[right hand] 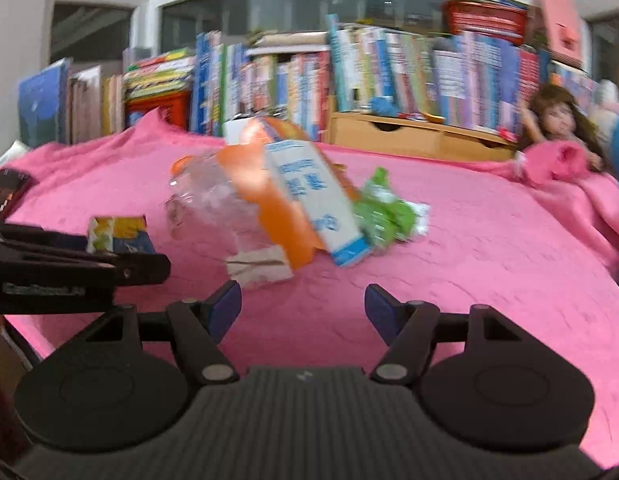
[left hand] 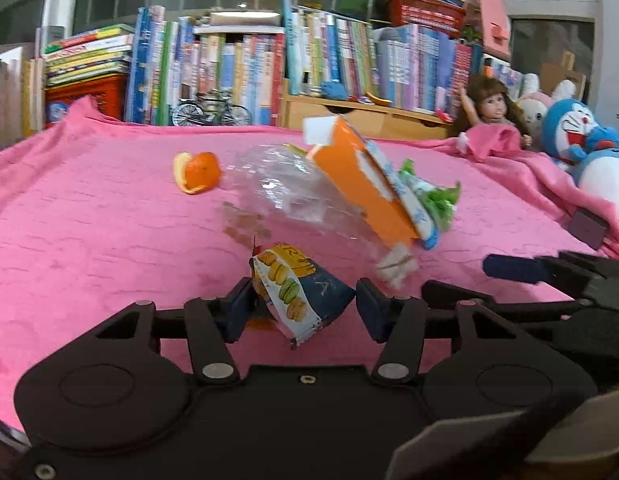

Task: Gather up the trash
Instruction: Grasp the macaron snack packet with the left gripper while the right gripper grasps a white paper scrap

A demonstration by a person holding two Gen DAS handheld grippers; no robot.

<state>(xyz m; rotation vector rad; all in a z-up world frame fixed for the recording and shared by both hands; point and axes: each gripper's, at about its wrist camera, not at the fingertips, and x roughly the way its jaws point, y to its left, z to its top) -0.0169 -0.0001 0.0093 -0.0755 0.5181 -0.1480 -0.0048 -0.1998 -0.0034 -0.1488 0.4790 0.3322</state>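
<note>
The macaron snack wrapper (left hand: 297,300) is gripped between the pads of the left gripper (left hand: 299,310); the right gripper (right hand: 303,306) stands wide, empty. The carton (right hand: 309,196) at twelve o'clock is judged the next pick.

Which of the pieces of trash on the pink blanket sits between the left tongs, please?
The macaron snack wrapper, between the left tongs; the orange peel lies farther off.
</note>
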